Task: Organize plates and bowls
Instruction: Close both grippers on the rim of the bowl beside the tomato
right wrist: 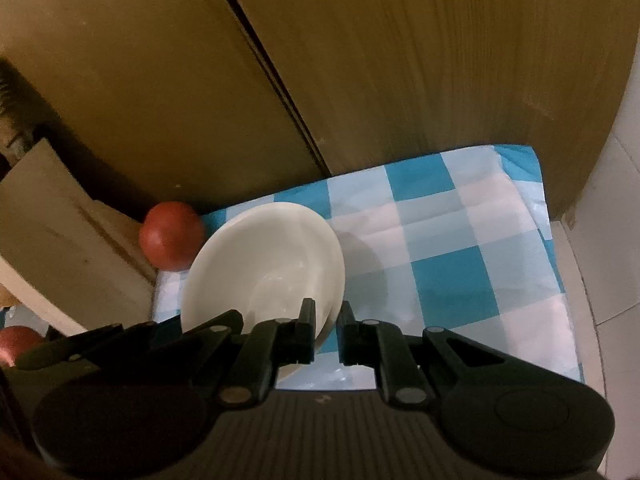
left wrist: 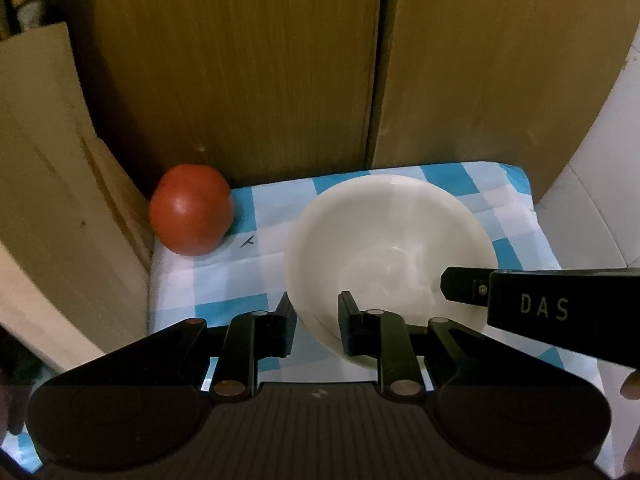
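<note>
Both grippers, left (left wrist: 316, 322) and right (right wrist: 326, 330), were clamped on the bowl's (left wrist: 384, 240) rim; uneven lifting could tip it onto the counter (right wrist: 460, 248).

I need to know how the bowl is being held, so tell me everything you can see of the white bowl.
The white bowl is round, glossy, plastic- or ceramic-looking, empty, with a wide rim and a flat inner bottom. It sits tilted over the blue-and-white checked cloth. The left gripper is shut on its near rim, and the right gripper is shut on the rim at the bowl's other side. A red round fruit lies apart from it.
</note>
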Available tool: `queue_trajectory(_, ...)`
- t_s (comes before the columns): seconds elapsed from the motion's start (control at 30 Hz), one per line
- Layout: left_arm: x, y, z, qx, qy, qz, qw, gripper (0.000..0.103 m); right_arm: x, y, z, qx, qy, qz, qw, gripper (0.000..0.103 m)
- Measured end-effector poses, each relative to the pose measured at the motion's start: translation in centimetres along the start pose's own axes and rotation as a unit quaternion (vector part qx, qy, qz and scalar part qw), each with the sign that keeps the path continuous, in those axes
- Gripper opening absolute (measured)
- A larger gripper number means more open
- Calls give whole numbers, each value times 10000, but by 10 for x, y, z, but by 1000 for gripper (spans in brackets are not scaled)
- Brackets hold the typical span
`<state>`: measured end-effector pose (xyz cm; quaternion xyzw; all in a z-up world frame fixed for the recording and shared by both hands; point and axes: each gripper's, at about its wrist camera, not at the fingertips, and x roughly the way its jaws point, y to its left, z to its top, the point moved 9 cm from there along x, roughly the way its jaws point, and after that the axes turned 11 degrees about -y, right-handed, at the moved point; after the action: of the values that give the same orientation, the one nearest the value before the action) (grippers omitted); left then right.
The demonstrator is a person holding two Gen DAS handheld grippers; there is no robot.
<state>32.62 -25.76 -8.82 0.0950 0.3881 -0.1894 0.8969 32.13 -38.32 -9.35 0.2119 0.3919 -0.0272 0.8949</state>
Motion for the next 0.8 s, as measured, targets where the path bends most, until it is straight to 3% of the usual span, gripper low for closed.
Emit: queue_trajectory(0.8, -79, 21, -12, 10, -257, 95, 9996, 32, -64, 47, -19, -319, -146, 231, 9991, 7)
